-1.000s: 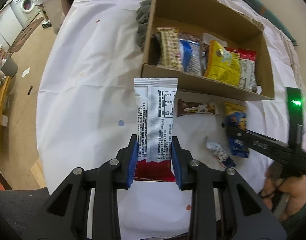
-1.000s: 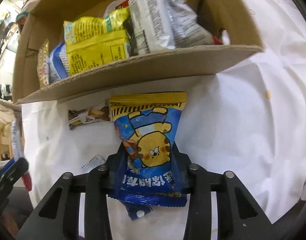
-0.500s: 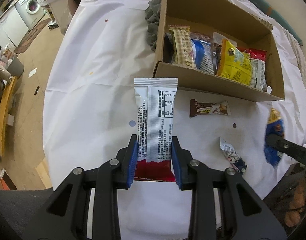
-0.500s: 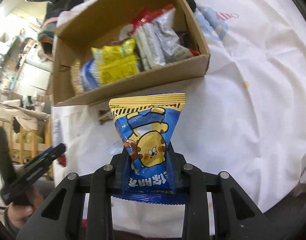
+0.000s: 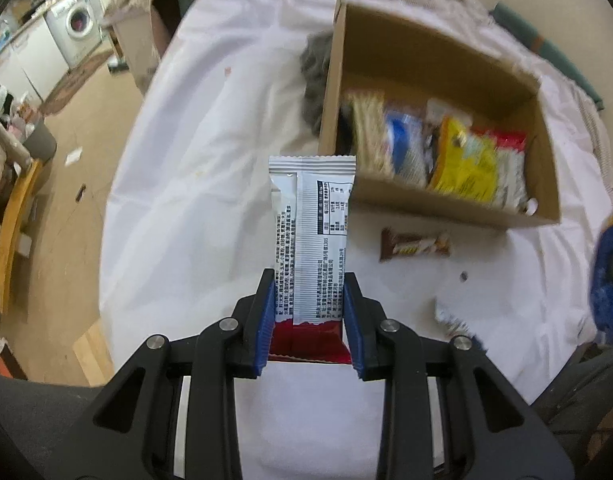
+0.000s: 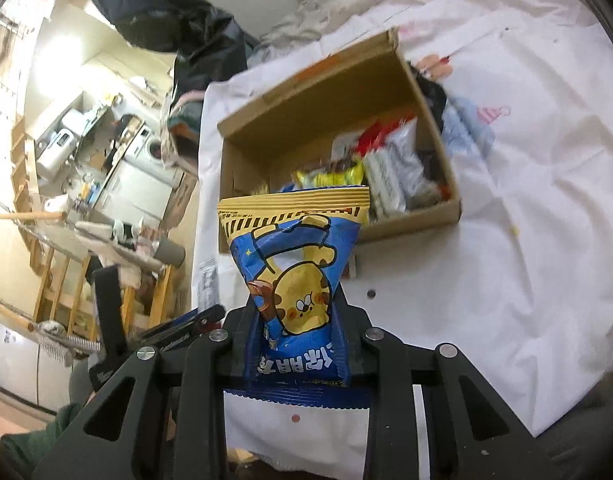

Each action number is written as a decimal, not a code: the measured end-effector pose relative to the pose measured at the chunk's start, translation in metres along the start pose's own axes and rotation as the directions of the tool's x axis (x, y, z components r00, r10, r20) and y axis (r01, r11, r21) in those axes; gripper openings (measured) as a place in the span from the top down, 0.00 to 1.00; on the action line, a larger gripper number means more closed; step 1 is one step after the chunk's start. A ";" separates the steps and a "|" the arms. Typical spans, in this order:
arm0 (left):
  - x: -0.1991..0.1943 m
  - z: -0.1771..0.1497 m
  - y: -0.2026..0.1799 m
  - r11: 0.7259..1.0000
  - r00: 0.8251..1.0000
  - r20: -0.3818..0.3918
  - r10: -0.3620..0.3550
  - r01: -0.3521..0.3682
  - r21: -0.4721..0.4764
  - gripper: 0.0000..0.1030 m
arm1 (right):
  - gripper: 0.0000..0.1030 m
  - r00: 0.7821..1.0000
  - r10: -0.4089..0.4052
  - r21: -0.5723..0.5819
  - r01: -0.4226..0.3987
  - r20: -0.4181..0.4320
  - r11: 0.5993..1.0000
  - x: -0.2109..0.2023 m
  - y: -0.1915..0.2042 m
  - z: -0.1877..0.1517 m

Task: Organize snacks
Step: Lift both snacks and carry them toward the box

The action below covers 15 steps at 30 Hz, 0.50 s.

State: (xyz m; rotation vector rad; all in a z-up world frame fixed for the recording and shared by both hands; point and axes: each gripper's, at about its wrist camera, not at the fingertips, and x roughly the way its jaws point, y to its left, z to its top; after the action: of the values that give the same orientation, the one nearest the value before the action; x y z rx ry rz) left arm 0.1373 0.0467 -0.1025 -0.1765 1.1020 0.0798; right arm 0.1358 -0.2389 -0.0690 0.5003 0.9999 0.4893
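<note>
We hold the blue snack bag [image 6: 294,296] clamped in the right hand-held gripper [image 6: 296,320], whose jaws have just been closing on it. The cardboard box [image 6: 410,216] lies ahead and below. The left hand-held gripper [image 5: 308,312] clamps the white wrapper [image 5: 310,236], long axis forward, tilted down.

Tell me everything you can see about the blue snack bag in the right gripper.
The blue bag is a glossy plastic pouch with a yellow crimped top seal, a black-and-yellow striped band and a yellow cartoon bear printed upside down. It looks sealed and puffy. The right gripper pinches its lower half, creasing it narrow, so it stands upright in the air in front of the cardboard box, touching nothing else.
</note>
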 end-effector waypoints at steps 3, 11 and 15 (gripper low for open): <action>-0.021 0.012 -0.001 1.000 0.997 0.069 -0.028 0.028 0.001 0.73 | 0.70 1.000 -0.006 0.001 0.006 0.019 1.000 -0.001 -0.002 0.012; -0.051 0.060 0.000 0.994 0.981 0.160 -0.105 0.110 -0.018 0.73 | 0.70 0.996 -0.040 -0.032 0.042 0.079 0.999 -0.008 -0.006 0.053; -0.049 0.086 -0.008 0.996 0.979 0.180 -0.091 0.090 0.016 0.73 | 0.70 0.991 -0.064 -0.027 0.068 0.118 0.997 -0.006 -0.016 0.075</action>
State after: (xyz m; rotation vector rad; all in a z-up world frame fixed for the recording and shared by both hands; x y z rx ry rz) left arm 0.1917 0.0557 -0.0199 -0.2079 0.9114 0.0095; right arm 0.2012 -0.2675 -0.0410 0.4614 0.8921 0.4113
